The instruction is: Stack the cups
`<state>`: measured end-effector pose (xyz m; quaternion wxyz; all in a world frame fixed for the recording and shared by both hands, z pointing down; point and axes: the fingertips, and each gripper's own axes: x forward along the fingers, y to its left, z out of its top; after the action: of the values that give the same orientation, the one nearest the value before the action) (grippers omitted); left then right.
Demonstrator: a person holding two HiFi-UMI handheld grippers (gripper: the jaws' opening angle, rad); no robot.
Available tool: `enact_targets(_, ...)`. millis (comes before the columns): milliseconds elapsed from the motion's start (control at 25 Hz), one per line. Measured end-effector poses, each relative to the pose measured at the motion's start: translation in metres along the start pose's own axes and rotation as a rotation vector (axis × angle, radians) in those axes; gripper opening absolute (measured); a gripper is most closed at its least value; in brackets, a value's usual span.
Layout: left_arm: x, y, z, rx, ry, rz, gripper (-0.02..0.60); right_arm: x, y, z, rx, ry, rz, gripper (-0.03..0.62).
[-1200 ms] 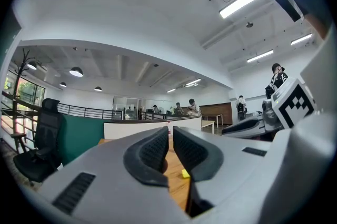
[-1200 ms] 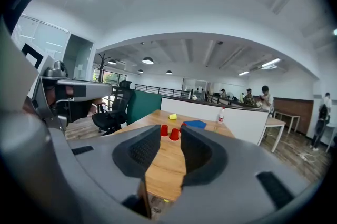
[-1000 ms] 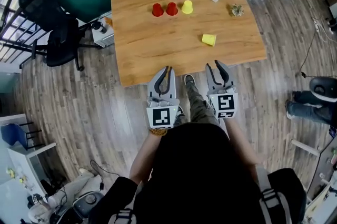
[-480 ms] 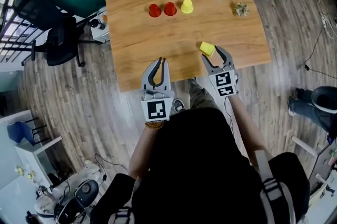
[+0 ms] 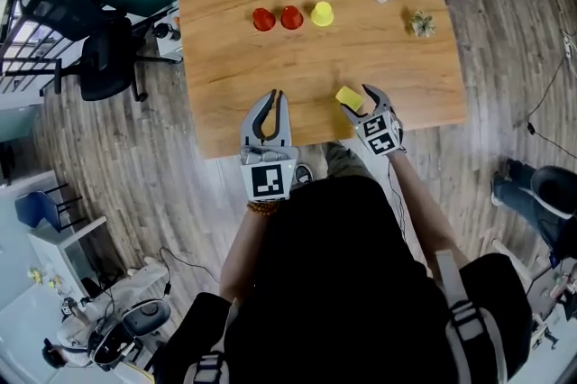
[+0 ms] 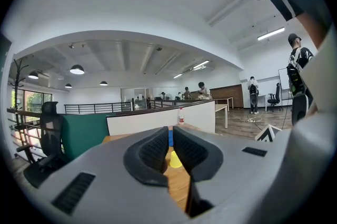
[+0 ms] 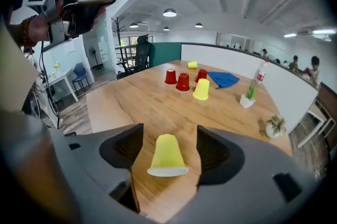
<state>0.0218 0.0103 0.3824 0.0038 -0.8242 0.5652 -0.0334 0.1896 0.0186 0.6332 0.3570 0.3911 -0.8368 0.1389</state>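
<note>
Your right tool (image 7: 168,134) angles down, jaws just opening wide astride the toppled yellow cup (image 5: 349,97); left tool (image 6: 169,136) level, closed.

You have no word, number or brand here that can be read; the marker cube (image 5: 269,182) of your left gripper (image 5: 268,98) and the marker cube (image 5: 382,135) of your right gripper (image 5: 354,100) bear only black-and-white square patterns, not letters or figures; the bottle (image 7: 259,77) at the far edge of the table (image 7: 131,102) has a label too small to make out.
</note>
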Motion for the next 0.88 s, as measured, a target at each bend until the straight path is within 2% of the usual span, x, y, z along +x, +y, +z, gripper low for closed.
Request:
enact_targets(280, 0.038, -0.013, -0.001, 0.021, 0.016, 0.010, 0.044, 0.023, 0.007, -0.030, 0.017, 0.084, 0.119, 0.341)
enact_targets(600, 0.057, -0.017, -0.003, -0.003, 0.016, 0.002, 0.044, 0.045, 0.002, -0.052, -0.031, 0.176, 0.117, 0.345)
enact_targets(880, 0.071, -0.006, -0.002, -0.001, 0.002, -0.021, 0.044, 0.057, -0.009, -0.072, -0.090, 0.265, 0.067, 0.345)
